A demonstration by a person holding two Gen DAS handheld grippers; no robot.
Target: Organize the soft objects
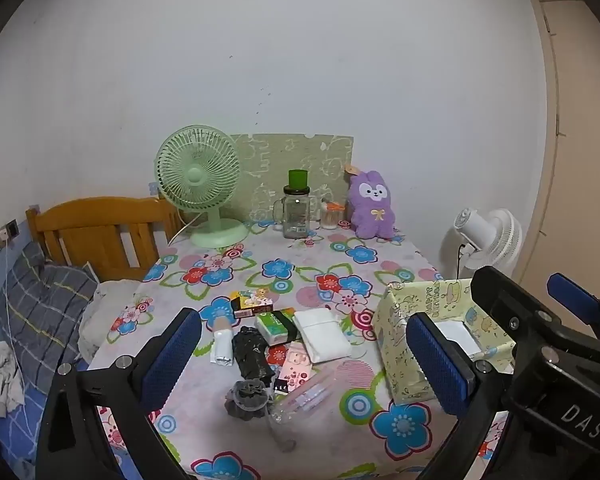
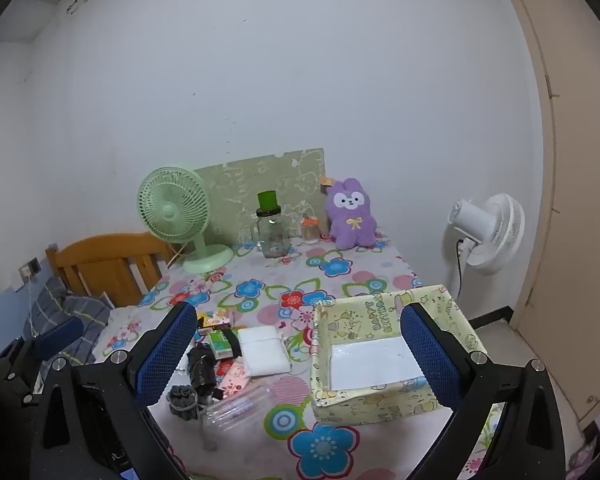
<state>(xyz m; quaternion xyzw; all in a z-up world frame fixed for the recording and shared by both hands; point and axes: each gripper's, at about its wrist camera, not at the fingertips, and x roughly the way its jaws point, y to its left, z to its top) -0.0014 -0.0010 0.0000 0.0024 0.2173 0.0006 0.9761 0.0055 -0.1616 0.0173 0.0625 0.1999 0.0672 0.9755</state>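
Note:
A heap of small items lies on the flowered tablecloth: a white soft pad (image 1: 322,334) (image 2: 262,348), a green tissue pack (image 1: 278,326) (image 2: 223,342), a black crumpled bag (image 1: 251,352) (image 2: 201,366), a grey rolled sock (image 1: 248,398) (image 2: 183,400) and a clear plastic pouch (image 1: 306,398) (image 2: 236,404). To their right stands a yellow paper-wrapped box (image 1: 400,356) (image 2: 370,400), open on top, with a white sheet inside. My left gripper (image 1: 304,358) hovers open above the heap. My right gripper (image 2: 298,354) is open too, between heap and box. Neither holds anything.
At the table's back stand a green desk fan (image 1: 198,184) (image 2: 174,212), a glass jar with green lid (image 1: 296,210) (image 2: 271,228) and a purple plush rabbit (image 1: 372,208) (image 2: 350,216). A wooden bed headboard (image 1: 96,232) lies left; a white floor fan (image 1: 488,238) (image 2: 488,232) stands right.

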